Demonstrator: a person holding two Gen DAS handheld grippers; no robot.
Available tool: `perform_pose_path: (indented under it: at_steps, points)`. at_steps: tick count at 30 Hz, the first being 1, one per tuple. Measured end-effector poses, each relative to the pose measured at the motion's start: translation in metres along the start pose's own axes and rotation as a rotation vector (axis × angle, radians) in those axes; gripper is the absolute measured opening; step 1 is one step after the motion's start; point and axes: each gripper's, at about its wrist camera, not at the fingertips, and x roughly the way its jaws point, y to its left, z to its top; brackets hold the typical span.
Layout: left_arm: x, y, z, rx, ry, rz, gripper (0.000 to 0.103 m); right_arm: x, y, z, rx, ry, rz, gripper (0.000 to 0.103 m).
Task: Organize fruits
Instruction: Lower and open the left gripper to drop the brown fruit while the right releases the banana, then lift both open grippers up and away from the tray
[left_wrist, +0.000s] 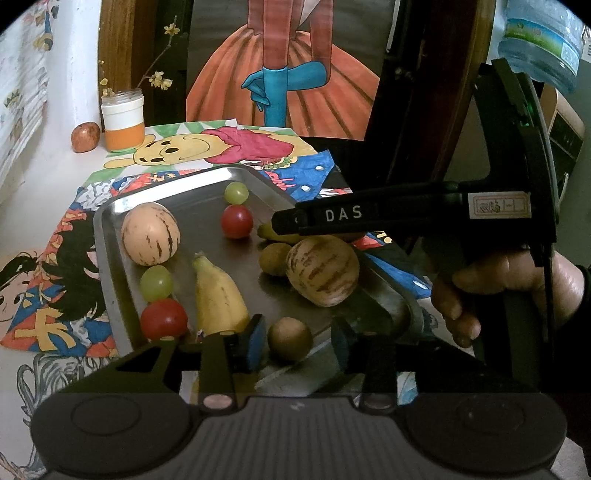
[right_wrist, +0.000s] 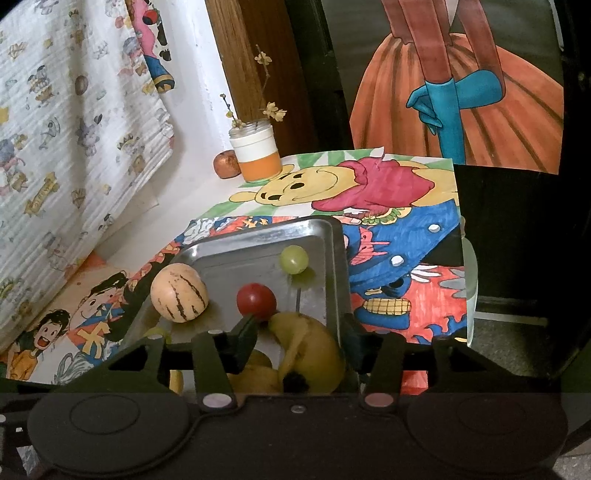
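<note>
A steel tray (left_wrist: 110, 236) holds two striped pepino melons (left_wrist: 150, 234) (left_wrist: 322, 270), two green grapes (left_wrist: 156, 283) (left_wrist: 236, 192), two red tomatoes (left_wrist: 164, 319) (left_wrist: 236, 221), two kiwis (left_wrist: 290, 338) (left_wrist: 274, 258) and a banana (left_wrist: 218, 295). My left gripper (left_wrist: 297, 341) is open, its fingers either side of the near kiwi. My right gripper (right_wrist: 299, 341) is open over a second banana (right_wrist: 312, 350) at the tray's right edge (right_wrist: 338, 266); it also shows from the side in the left wrist view (left_wrist: 284, 223). A melon (right_wrist: 179, 292), a tomato (right_wrist: 256, 301) and a grape (right_wrist: 294, 259) lie beyond it.
The tray sits on coloured cartoon drawings (left_wrist: 236, 147). A jar with dried flowers (left_wrist: 123, 120) and a reddish fruit (left_wrist: 85, 136) stand at the back left by the wall. A large painting (left_wrist: 288, 66) leans behind. A water bottle (left_wrist: 543, 40) stands at the upper right.
</note>
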Motion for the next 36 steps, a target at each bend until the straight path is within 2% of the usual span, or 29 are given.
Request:
perform_pose_path:
  at_steps: [7,11,21,24,26,32,36]
  points:
    - [-0.005,-0.001,-0.001,-0.005,-0.009,0.003,0.049,-0.006,-0.002,-0.003,0.014,-0.002,0.003,0.061]
    - [-0.015,-0.003,-0.002,-0.006,-0.029,0.006,0.059,-0.011,-0.002,-0.003,0.017,-0.009,0.005,0.065]
    - [-0.043,0.002,-0.005,-0.033,-0.08,0.067,0.069,-0.024,0.002,-0.005,0.015,-0.025,0.012,0.077]
    - [-0.051,0.006,-0.006,-0.052,-0.094,0.09,0.074,-0.029,0.005,-0.006,0.014,-0.031,0.016,0.08]
    - [-0.055,0.01,-0.007,-0.064,-0.103,0.107,0.082,-0.032,0.007,-0.006,0.012,-0.035,0.015,0.084]
    - [-0.068,0.017,-0.011,-0.096,-0.134,0.159,0.097,-0.042,0.011,-0.007,0.007,-0.045,0.009,0.087]
    - [-0.078,0.021,-0.014,-0.119,-0.159,0.188,0.101,-0.051,0.016,-0.008,0.0,-0.056,0.016,0.094]
